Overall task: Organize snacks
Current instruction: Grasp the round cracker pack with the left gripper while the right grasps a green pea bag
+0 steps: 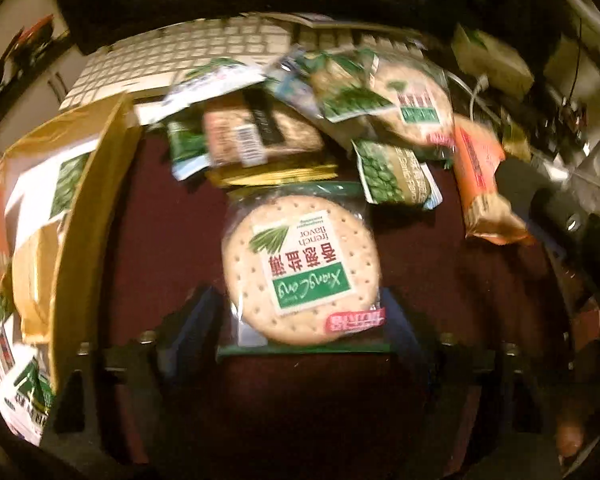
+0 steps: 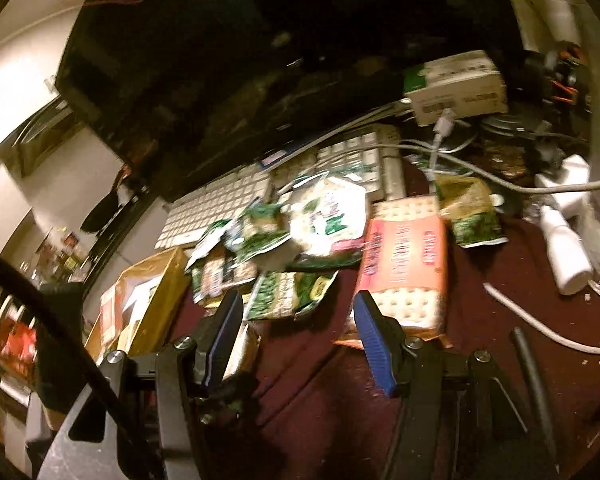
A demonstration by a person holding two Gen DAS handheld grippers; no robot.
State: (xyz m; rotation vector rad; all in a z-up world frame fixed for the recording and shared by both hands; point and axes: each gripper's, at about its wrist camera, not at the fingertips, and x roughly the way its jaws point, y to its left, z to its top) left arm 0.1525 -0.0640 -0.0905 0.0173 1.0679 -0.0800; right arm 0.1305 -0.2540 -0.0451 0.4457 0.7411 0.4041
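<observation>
In the left wrist view my left gripper (image 1: pixel 300 312) is shut on a round cracker pack (image 1: pixel 300 268) with a green label and holds it above the dark red table (image 1: pixel 160 220). Behind it lies a pile of snack packs (image 1: pixel 320 120), with an orange cracker pack (image 1: pixel 484 184) to the right. A cardboard box (image 1: pixel 84 208) holding snacks stands at the left. In the right wrist view my right gripper (image 2: pixel 296 320) is open and empty, above the table in front of the pile (image 2: pixel 292 240). The orange cracker pack (image 2: pixel 408 264) lies just past its right finger. The box (image 2: pixel 148 300) is at its left.
A white keyboard (image 1: pixel 188 60) lies behind the pile, below a dark monitor (image 2: pixel 240 60). At the right in the right wrist view are white cables (image 2: pixel 500 184), a small white box (image 2: pixel 456 88), a white bottle (image 2: pixel 564 256) and a black tube (image 2: pixel 536 380).
</observation>
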